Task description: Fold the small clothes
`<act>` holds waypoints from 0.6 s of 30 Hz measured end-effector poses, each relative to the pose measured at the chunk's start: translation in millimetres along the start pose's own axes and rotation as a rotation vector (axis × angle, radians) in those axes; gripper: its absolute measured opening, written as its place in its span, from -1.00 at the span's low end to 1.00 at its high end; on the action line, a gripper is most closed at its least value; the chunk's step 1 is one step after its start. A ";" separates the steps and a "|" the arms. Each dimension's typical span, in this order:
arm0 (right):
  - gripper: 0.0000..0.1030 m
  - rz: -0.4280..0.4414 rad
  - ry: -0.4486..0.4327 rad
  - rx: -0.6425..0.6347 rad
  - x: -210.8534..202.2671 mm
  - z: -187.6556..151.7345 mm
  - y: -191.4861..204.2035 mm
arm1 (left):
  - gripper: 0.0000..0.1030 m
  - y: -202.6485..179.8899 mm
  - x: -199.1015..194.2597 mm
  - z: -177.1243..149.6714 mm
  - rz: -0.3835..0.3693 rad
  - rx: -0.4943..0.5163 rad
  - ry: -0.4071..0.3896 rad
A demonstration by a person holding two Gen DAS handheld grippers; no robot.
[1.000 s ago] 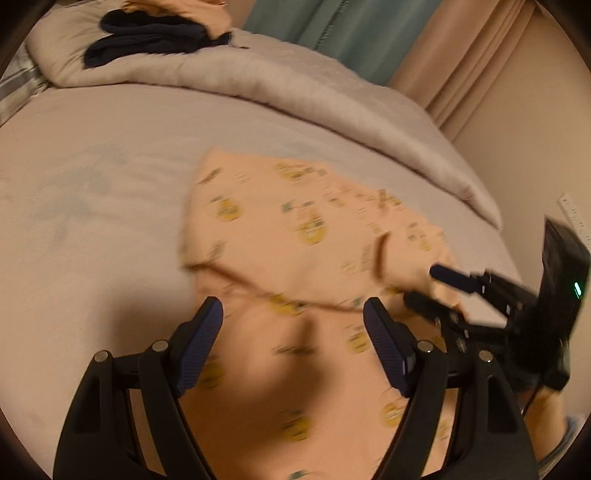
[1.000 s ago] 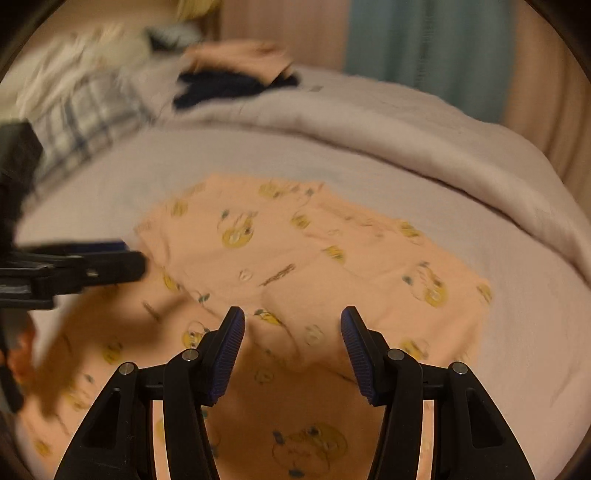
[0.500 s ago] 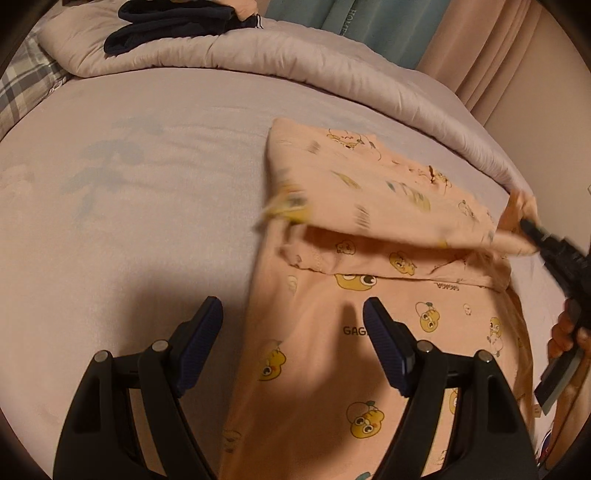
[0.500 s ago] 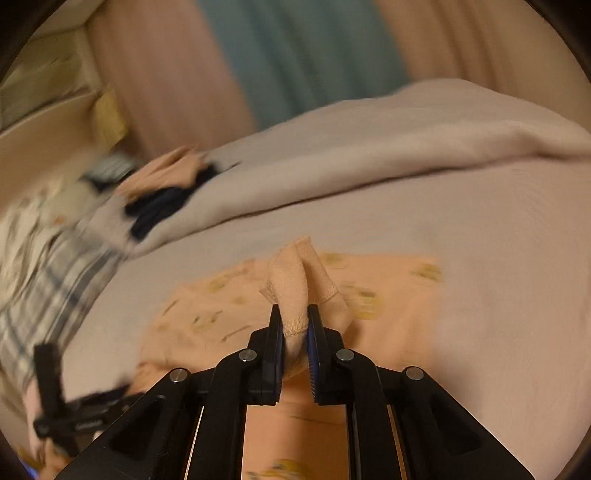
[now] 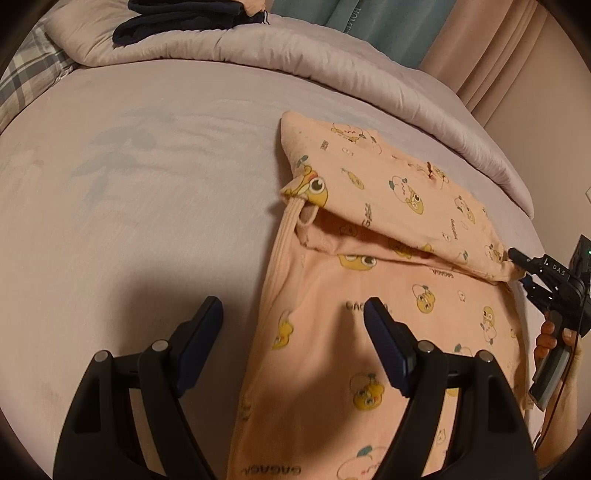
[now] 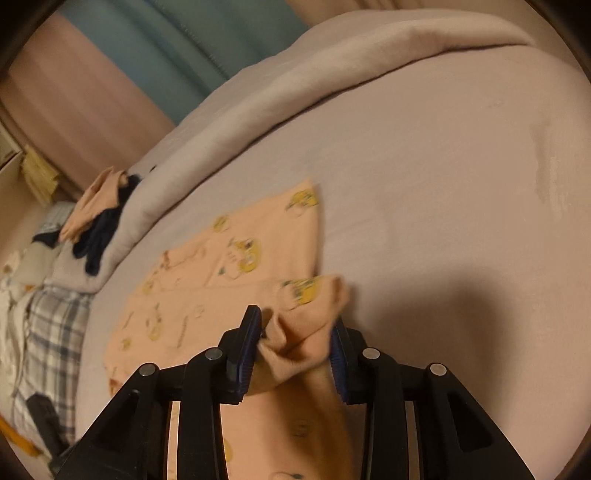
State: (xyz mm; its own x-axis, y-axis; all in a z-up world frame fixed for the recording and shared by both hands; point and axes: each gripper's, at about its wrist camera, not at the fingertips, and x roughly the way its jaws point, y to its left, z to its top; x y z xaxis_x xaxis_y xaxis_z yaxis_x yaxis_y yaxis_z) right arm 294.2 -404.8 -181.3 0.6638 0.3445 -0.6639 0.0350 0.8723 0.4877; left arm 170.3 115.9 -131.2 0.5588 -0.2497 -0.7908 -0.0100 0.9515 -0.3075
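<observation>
Though slightly blurred, peach garment (image 5: 388, 295) lies half-folded.

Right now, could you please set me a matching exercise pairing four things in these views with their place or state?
Things:
1. left gripper
2. right gripper
3. navy clothes
4. peach duck-print garment

States:
A. piled on the rolled duvet
B. open, nothing between its jaws
C. partly folded on the bedsheet
D. has just been opening around a bunched fabric corner

Pairs: 1-B, 2-D, 3-A, 4-C
</observation>
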 end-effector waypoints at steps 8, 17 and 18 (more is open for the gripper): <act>-0.34 -0.016 -0.031 -0.141 -1.1 -14.0 20.8 | 0.53 13.7 -18.5 -19.1 -0.069 -0.070 0.025; -0.34 -0.033 -0.026 -0.259 -0.1 -21.7 50.9 | 0.50 -19.1 -15.2 26.0 0.070 0.093 -0.060; -0.34 -0.038 -0.028 -0.274 -0.3 -22.4 53.5 | 0.50 -26.1 -9.0 31.0 0.128 0.148 -0.073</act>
State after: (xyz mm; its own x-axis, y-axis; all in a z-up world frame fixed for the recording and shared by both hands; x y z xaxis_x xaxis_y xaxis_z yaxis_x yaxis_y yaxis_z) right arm 279.1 -350.5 -167.7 0.6861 0.3030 -0.6614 -0.1402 0.9472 0.2884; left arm 191.2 98.9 -99.7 0.6198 -0.1164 -0.7761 0.0341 0.9920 -0.1215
